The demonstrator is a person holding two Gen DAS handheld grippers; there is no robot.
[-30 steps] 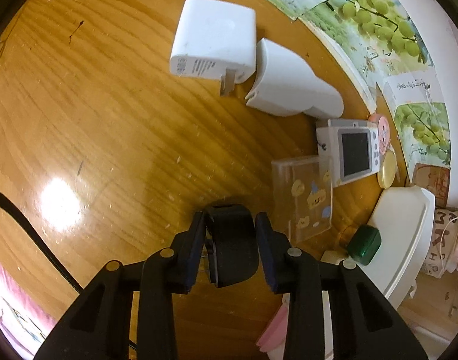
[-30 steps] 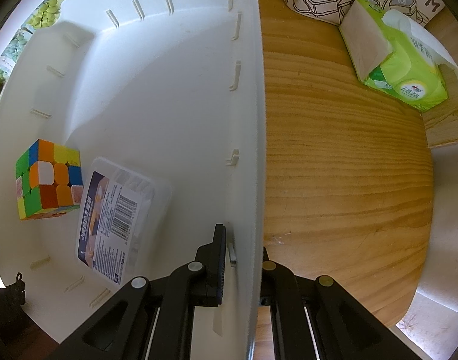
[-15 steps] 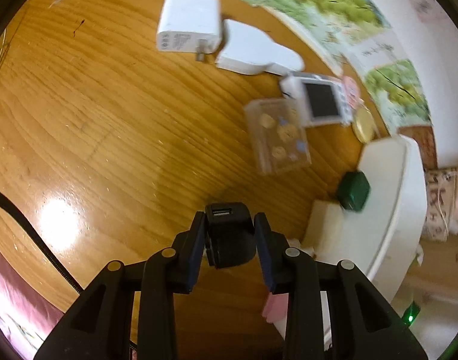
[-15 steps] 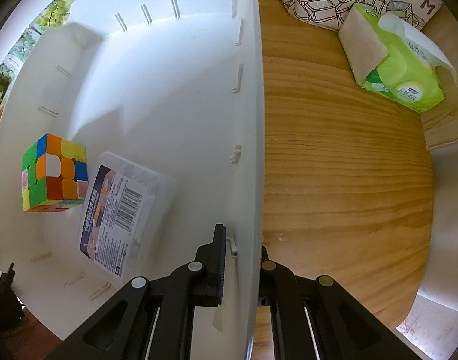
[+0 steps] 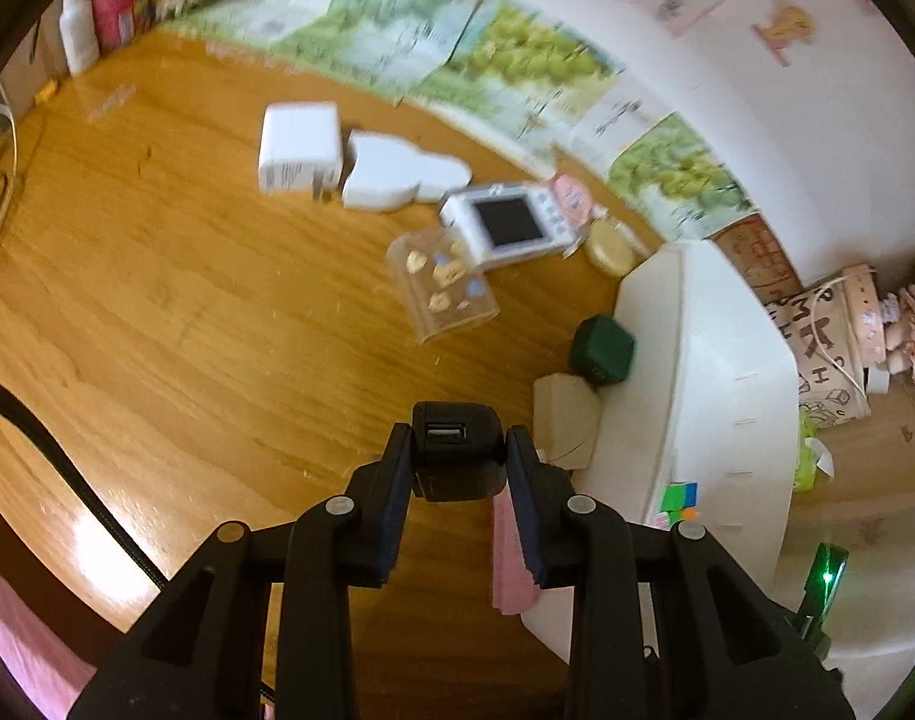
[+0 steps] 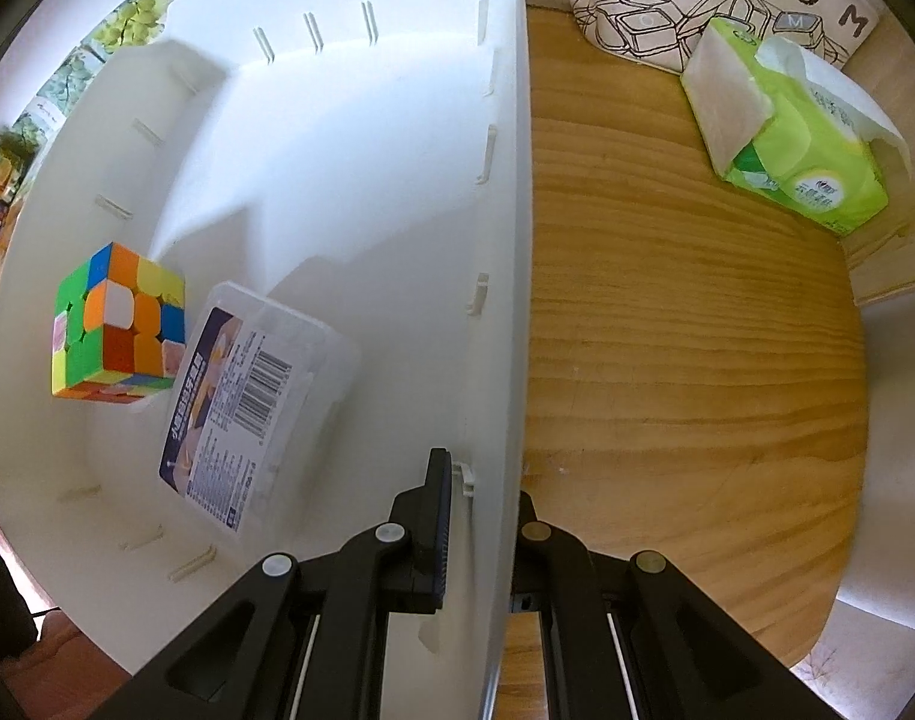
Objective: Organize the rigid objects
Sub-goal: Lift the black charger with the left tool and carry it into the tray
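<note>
My left gripper (image 5: 457, 456) is shut on a black USB charger (image 5: 455, 450) and holds it above the wooden table, left of the white bin (image 5: 715, 360). My right gripper (image 6: 481, 492) is shut on the bin's right wall (image 6: 505, 300), one finger inside, one outside. Inside the bin lie a Rubik's cube (image 6: 118, 324) and a clear plastic box with a barcode label (image 6: 247, 396). The cube also shows in the left wrist view (image 5: 679, 495).
On the table lie a white adapter (image 5: 298, 147), a white curved case (image 5: 397, 171), a small camera (image 5: 508, 225), a clear sticker box (image 5: 442, 285), a green box (image 5: 601, 351) and a beige block (image 5: 565, 420). A green tissue pack (image 6: 787, 138) lies right of the bin.
My left gripper has lifted the black charger off the table and swung toward the white bin. The right gripper holds the bin wall as before.
</note>
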